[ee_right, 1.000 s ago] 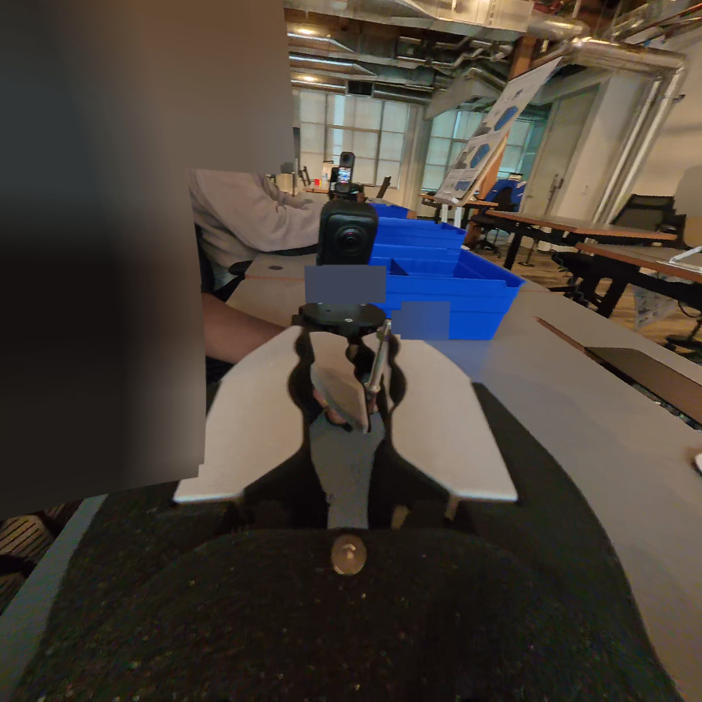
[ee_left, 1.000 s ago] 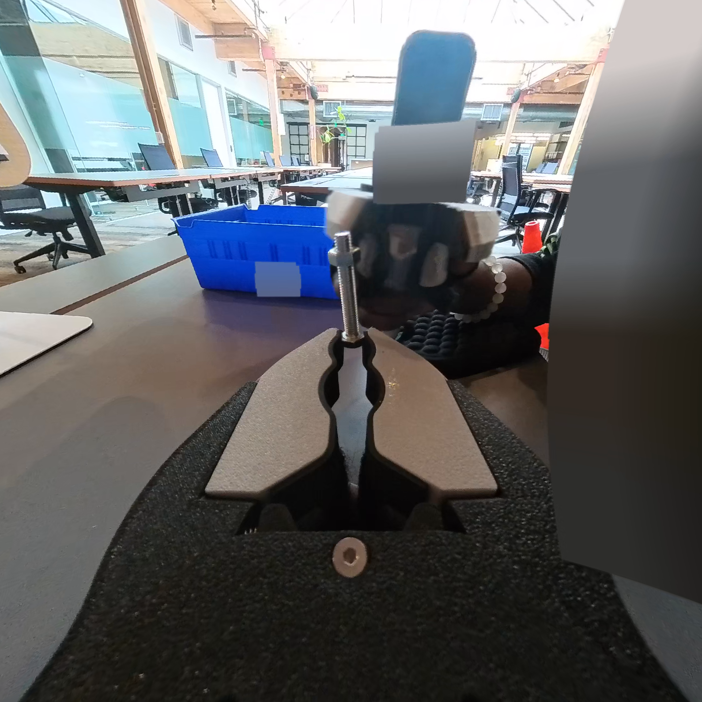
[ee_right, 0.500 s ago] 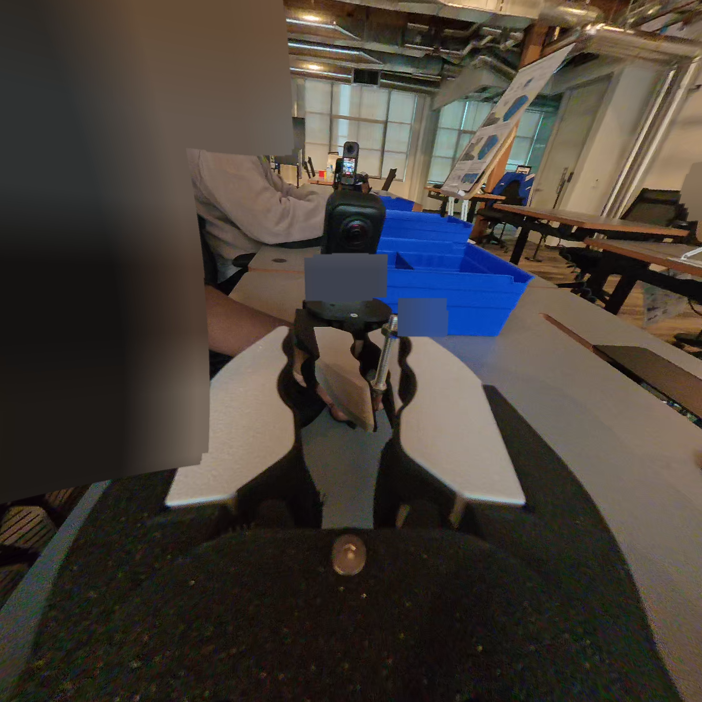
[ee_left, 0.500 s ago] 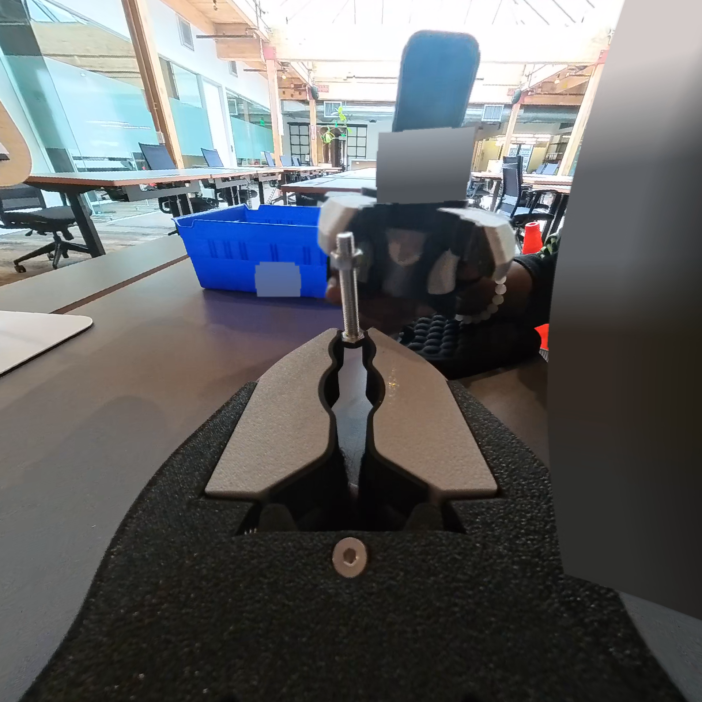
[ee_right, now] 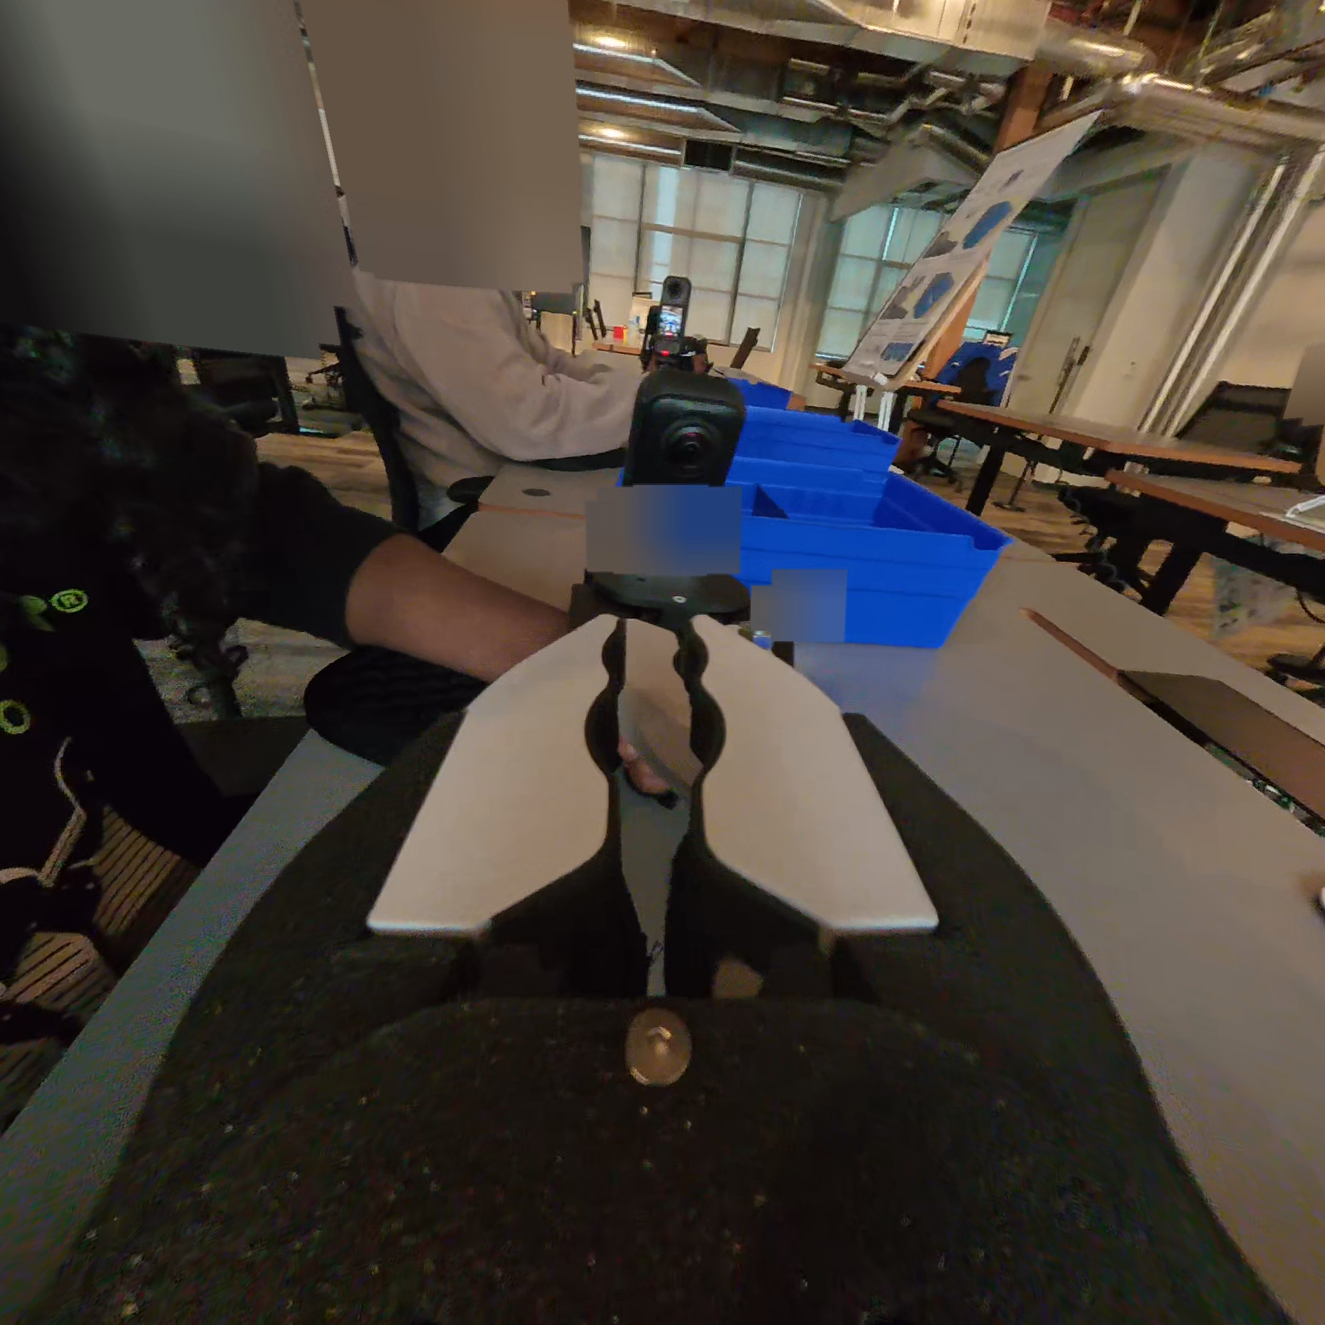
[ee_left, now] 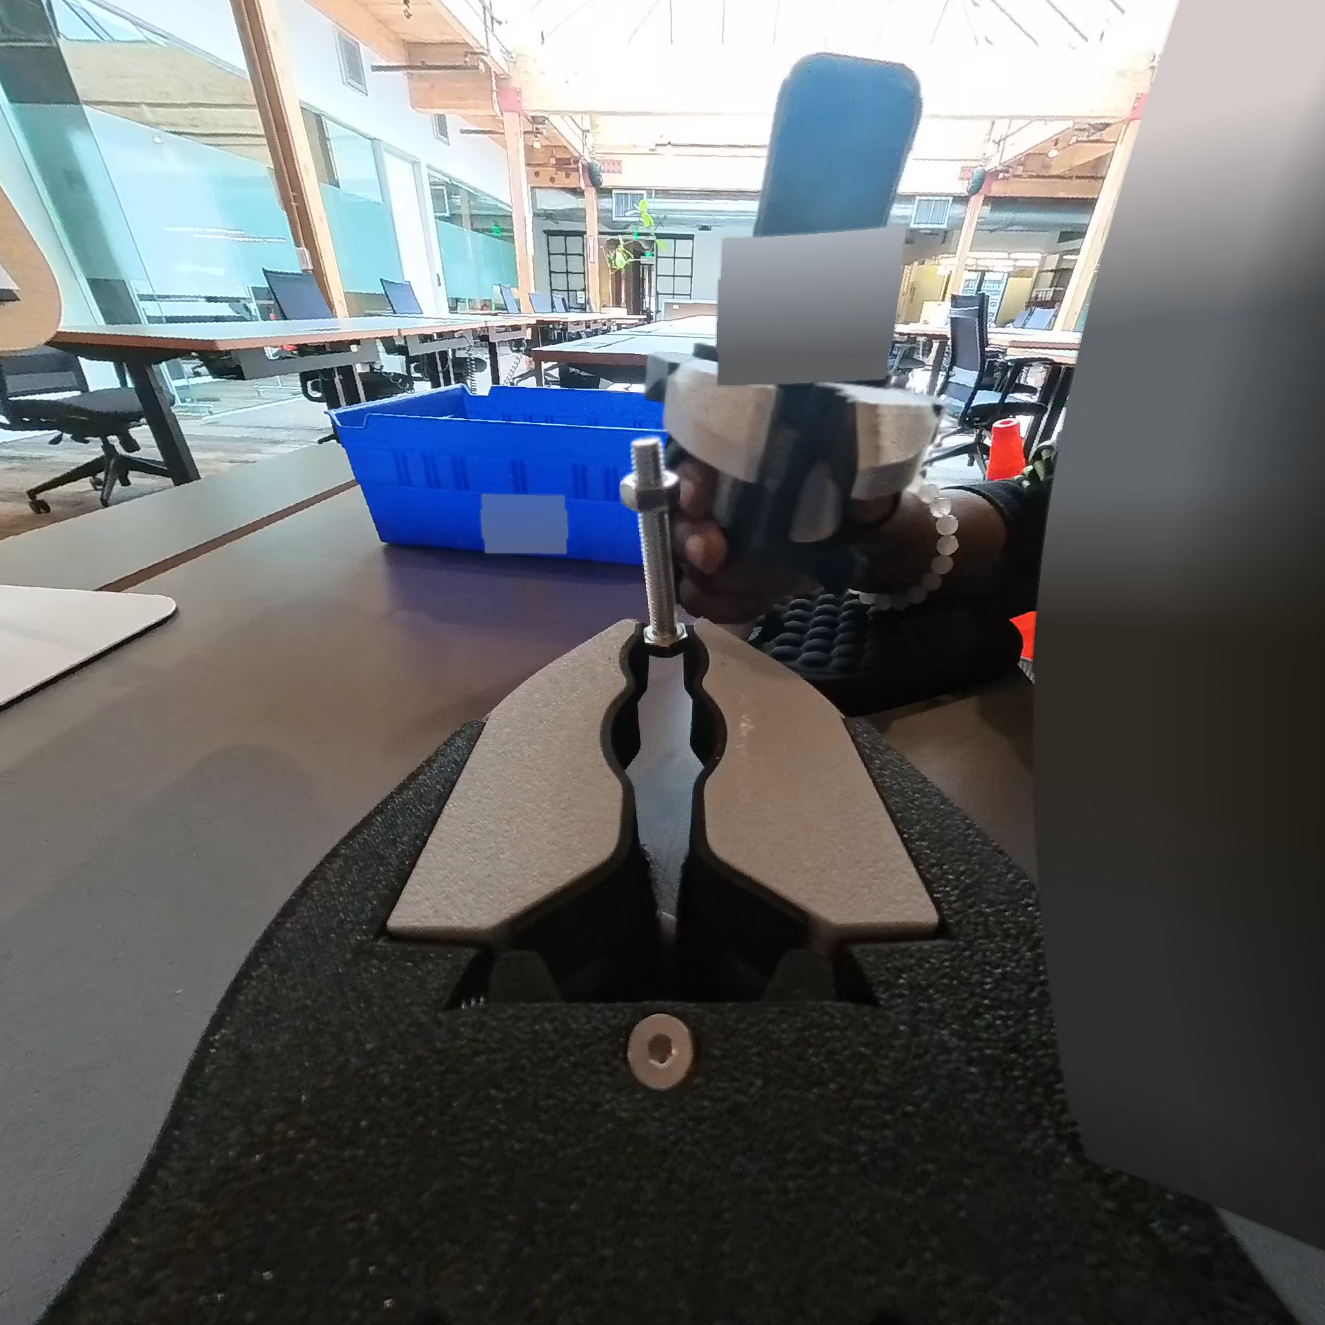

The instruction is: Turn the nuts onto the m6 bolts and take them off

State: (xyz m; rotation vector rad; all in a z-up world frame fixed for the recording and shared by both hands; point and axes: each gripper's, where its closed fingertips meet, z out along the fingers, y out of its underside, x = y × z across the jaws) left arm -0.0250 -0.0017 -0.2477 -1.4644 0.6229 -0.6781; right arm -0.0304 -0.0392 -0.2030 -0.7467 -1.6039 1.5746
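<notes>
Left gripper [ee_left: 665,634] clamping head of bolt [ee_left: 658,552], pads pressing both sides, bolt standing upright above fingertips. Nut [ee_left: 647,492] sitting high on thread, near bolt tip. Right gripper [ee_left: 796,444] hovering just beside nut, to its right, not touching it in left view. In right wrist view right gripper's [ee_right: 649,631] fingertips standing narrowly apart, nothing visibly between them; cannot tell if gripping anything. Blue bin [ee_left: 502,459] sitting toward tabletop's [ee_left: 251,717] far edge, behind bolt. Person's forearm [ee_right: 444,616] resting on black pad [ee_right: 380,706] at near-left edge.
</notes>
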